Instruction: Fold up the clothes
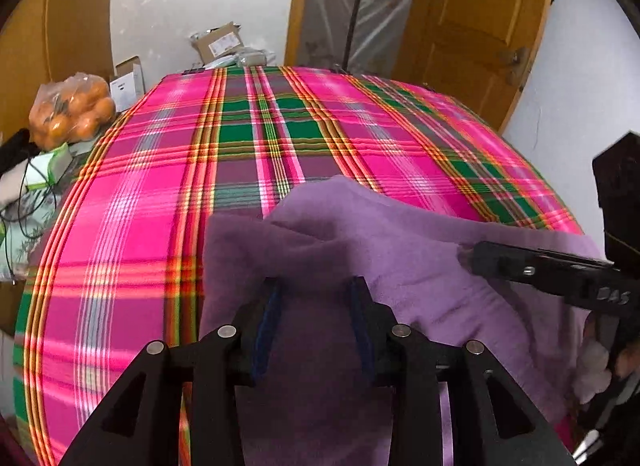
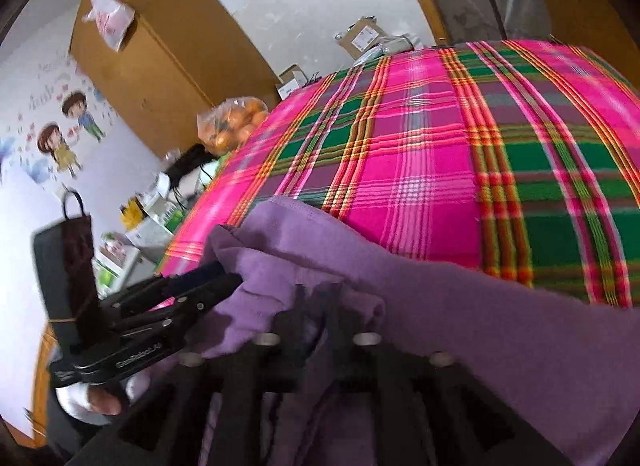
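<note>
A purple fleece garment (image 1: 400, 246) lies bunched at the near edge of a bed with a pink and green plaid cover (image 1: 160, 185). In the left wrist view my left gripper (image 1: 314, 294) has a thick fold of it between its blue pads. From the right, my right gripper (image 1: 466, 258) pinches the cloth, which puckers at its tip. In the right wrist view the right gripper (image 2: 320, 302) has cloth bunched between its fingers. There the left gripper (image 2: 234, 278) bites the garment's (image 2: 440, 298) left edge, and the plaid cover (image 2: 440, 145) stretches beyond.
A bag of oranges (image 1: 72, 109) and tangled cables (image 1: 32, 185) sit beside the bed on the left. Cardboard boxes (image 1: 220, 41) stand past the far edge. A wooden door (image 1: 480, 25) is at the back right and a wardrobe (image 2: 160, 65) at the left wall.
</note>
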